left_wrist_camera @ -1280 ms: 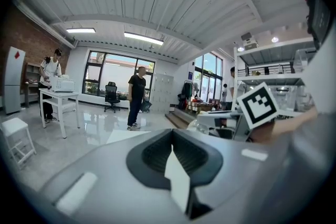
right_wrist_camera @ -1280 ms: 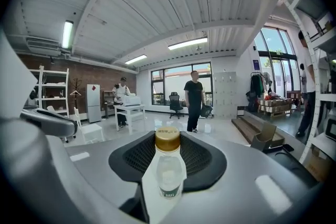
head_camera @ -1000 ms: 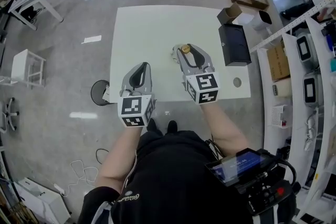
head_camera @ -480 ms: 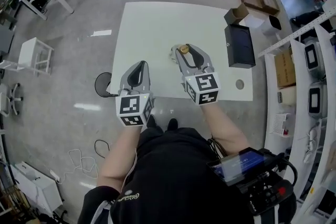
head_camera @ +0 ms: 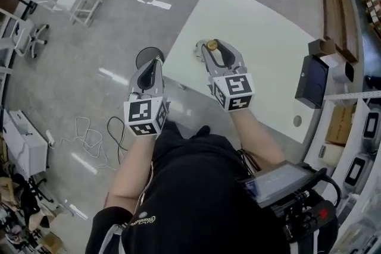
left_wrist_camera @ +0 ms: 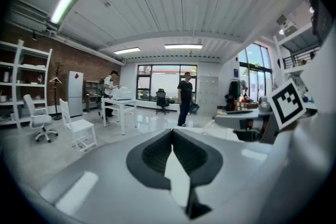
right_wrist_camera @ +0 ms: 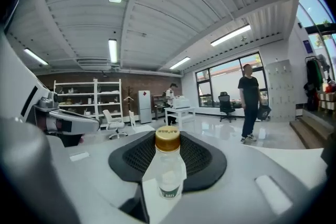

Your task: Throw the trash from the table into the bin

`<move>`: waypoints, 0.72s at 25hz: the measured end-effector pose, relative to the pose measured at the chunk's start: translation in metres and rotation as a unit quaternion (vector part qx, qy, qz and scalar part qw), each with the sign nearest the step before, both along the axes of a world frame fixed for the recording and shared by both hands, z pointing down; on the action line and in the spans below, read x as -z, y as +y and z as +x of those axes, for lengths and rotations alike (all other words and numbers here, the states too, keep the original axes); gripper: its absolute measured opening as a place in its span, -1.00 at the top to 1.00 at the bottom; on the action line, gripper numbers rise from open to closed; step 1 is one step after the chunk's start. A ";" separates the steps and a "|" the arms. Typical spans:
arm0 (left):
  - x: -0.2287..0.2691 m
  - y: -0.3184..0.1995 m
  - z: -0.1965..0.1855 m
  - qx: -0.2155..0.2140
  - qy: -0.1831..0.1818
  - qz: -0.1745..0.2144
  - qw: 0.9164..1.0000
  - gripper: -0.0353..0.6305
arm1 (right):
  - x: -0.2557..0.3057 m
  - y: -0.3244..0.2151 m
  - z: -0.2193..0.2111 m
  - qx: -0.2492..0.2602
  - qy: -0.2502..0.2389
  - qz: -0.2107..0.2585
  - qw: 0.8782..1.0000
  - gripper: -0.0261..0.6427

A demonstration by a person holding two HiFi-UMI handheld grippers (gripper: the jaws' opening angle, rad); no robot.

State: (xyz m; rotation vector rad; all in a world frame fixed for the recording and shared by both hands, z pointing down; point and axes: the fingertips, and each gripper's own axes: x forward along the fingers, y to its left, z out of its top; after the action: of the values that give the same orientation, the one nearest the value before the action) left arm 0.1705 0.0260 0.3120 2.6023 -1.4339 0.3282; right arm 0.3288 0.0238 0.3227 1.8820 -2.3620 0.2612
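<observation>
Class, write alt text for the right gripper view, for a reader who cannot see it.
A clear, gold-capped bottle stands upright, gripped in the right hand-held gripper. Far behind it are a standing person, a white table and shelves.

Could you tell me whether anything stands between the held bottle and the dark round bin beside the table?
Only the left gripper, which overlaps the bin in the head view; otherwise just the table corner lies between it and the bottle.
</observation>
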 end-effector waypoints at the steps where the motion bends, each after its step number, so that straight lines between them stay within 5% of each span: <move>1: -0.001 -0.003 -0.020 0.020 0.000 -0.001 1.000 0.87 | 0.002 -0.009 -0.019 0.019 0.000 0.004 1.000 0.49; 8: -0.013 -0.038 -0.126 0.081 0.015 -0.015 0.997 0.87 | -0.002 -0.060 -0.142 0.095 0.009 -0.006 0.995 0.50; 18: -0.042 -0.139 -0.246 0.068 0.027 -0.041 0.996 0.87 | -0.033 -0.153 -0.281 0.100 0.025 -0.043 0.994 0.50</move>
State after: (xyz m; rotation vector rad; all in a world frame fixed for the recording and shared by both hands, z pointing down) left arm -0.0754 -0.1131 0.3536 2.4159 -1.5369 0.2893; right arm 0.0474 -0.1293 0.3558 1.5811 -2.4395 0.2874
